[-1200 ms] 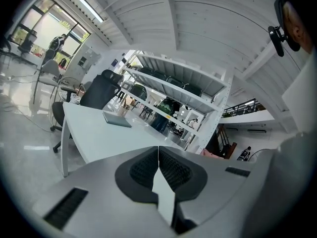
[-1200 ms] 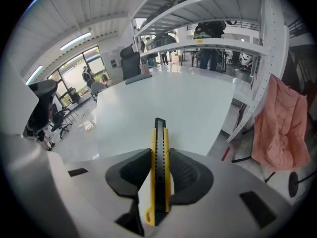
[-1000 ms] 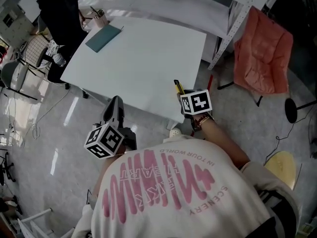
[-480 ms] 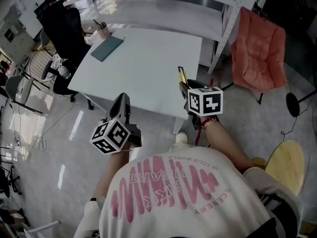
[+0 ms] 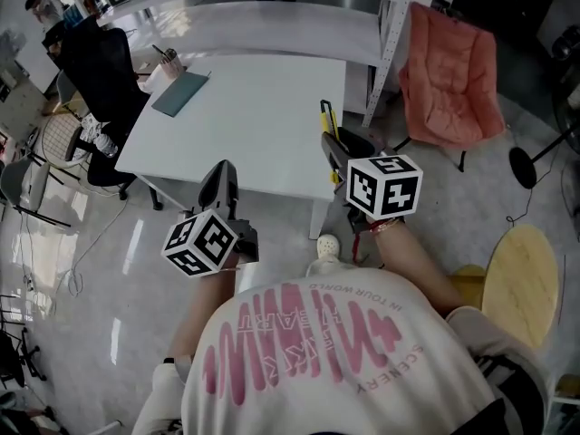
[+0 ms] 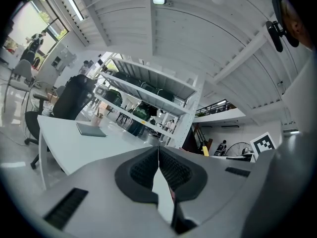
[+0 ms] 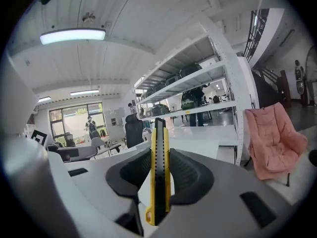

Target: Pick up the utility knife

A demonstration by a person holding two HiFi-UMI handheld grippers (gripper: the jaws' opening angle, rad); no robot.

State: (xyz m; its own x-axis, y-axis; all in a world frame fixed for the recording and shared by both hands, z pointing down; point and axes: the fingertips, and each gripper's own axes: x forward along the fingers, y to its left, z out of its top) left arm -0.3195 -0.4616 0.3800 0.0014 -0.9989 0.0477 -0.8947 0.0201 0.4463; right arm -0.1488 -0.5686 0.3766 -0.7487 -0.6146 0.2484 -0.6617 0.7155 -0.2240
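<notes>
The right gripper (image 7: 159, 155) is clamping the yellow utility knife (image 7: 159, 187) between its jaws, tip jutting ahead. The left gripper (image 6: 158, 155) is hanging pressed together, empty, with the white surface (image 5: 254, 107) ahead of it.

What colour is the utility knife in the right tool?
Yellow utility knife with a black strip down its middle; shows best in the right gripper view.

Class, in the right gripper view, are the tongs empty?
No, the right tongs hold the yellow utility knife upright between their pads.
</notes>
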